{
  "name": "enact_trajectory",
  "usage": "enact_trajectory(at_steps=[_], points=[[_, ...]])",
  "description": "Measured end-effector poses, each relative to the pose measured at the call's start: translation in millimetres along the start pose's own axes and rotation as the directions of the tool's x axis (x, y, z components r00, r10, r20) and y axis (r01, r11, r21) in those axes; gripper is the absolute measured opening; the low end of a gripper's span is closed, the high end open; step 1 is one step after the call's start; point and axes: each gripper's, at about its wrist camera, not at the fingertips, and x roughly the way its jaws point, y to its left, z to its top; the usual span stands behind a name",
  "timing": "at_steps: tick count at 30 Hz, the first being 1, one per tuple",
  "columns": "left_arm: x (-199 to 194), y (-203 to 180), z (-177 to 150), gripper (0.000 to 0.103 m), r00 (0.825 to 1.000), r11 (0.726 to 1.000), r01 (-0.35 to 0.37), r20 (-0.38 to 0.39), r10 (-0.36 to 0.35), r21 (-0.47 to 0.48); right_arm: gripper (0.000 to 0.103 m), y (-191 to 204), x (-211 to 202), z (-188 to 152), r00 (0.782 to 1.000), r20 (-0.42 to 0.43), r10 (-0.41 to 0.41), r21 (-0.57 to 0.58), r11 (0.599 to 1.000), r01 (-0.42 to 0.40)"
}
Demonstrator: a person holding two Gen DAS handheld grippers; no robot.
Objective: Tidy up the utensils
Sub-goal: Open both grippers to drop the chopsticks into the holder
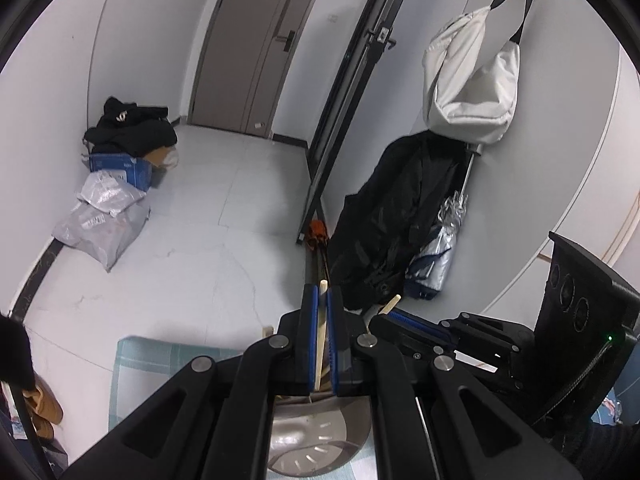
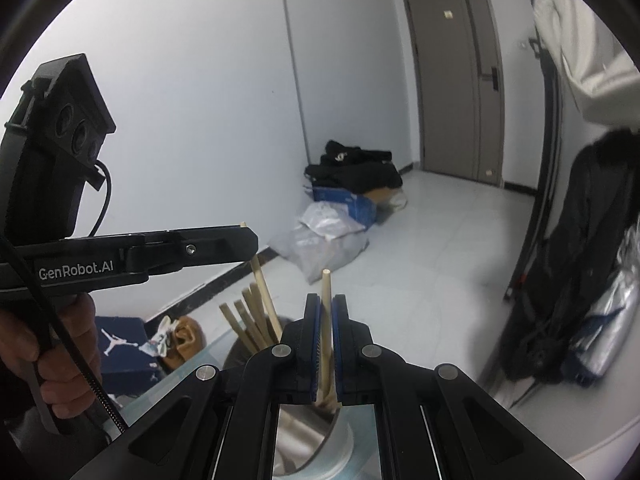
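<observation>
My left gripper (image 1: 322,295) is shut on one pale wooden chopstick (image 1: 321,344), which stands nearly upright between the blue pads. Just under it is a shiny perforated metal utensil holder (image 1: 308,436). My right gripper (image 2: 327,301) is shut on a second chopstick (image 2: 327,320), whose lower end reaches into the same holder (image 2: 300,432). Several more chopsticks (image 2: 248,320) lean in that holder. In the right wrist view the left gripper (image 2: 252,240) comes in from the left, held by a hand (image 2: 60,360). The right gripper (image 1: 386,316) shows close beside the left one.
A teal checked cloth (image 1: 160,360) covers the table. On the floor lie grey plastic bags (image 1: 100,224), a blue box (image 1: 120,168) and dark clothes (image 1: 132,128). A black coat (image 1: 392,220), a silver umbrella (image 1: 436,252) and a white bag (image 1: 468,80) hang at the right wall.
</observation>
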Motion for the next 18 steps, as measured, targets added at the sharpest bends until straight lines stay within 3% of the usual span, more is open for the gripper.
enact_trajectory(at_steps=[13,18], points=[[0,1,-10,0.001,0.997,0.999,-0.036,-0.074,0.035,-0.013,0.008,8,-4,-9,0.998,-0.059,-0.012,0.031,0.999,0.014],[-20,-6,-11,0.003,0.997,0.998,-0.069,-0.042,0.069,-0.010,0.014,11,-24,-11,0.998,-0.038,-0.043,0.043,0.998,0.044]])
